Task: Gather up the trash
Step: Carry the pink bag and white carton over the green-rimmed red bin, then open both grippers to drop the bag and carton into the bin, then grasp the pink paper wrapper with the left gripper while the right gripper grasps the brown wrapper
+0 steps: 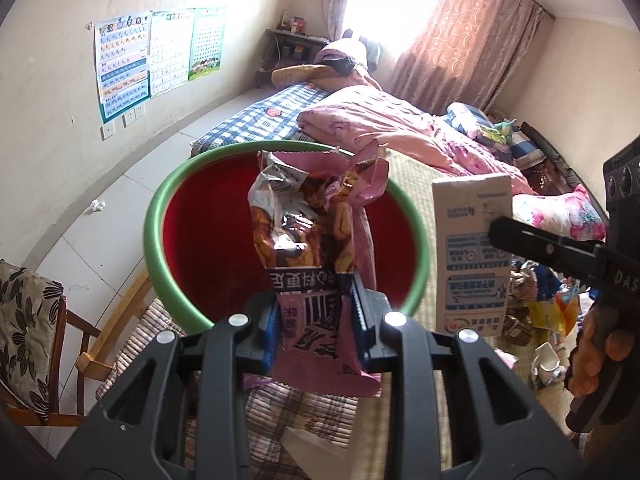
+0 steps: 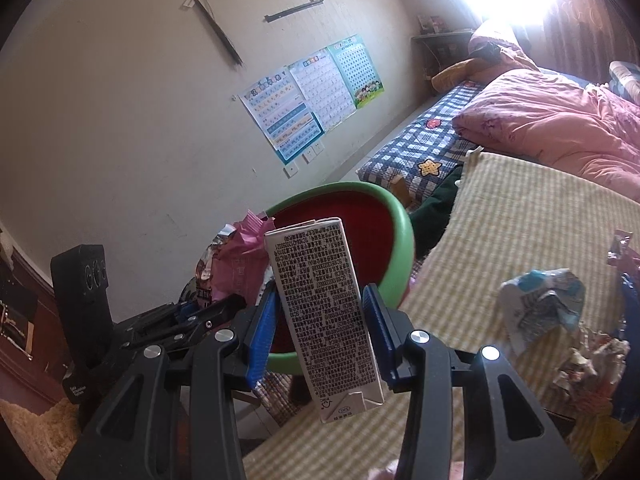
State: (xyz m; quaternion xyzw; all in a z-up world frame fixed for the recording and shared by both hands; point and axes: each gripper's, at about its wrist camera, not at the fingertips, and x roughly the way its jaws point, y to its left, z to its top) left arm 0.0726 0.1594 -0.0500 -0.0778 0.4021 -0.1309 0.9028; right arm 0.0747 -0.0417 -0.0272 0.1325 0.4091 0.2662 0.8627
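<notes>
My left gripper (image 1: 316,320) is shut on a pink and brown snack wrapper (image 1: 312,232) and holds it upright over a green-rimmed basin with a red inside (image 1: 156,220). My right gripper (image 2: 320,332) is shut on a white milk carton (image 2: 324,312), held upright just in front of the same basin (image 2: 400,248). The carton also shows in the left wrist view (image 1: 472,248), to the right of the basin, with the right gripper's finger (image 1: 532,240) across it. The wrapper (image 2: 236,264) and left gripper show at the left in the right wrist view.
A bed with a yellow striped mat (image 2: 500,216), a pink quilt (image 1: 380,128) and a blue checked sheet (image 1: 260,120). More crumpled wrappers (image 2: 540,304) lie on the mat at the right. A wooden chair (image 1: 36,328) stands at the left. Posters (image 1: 120,64) hang on the wall.
</notes>
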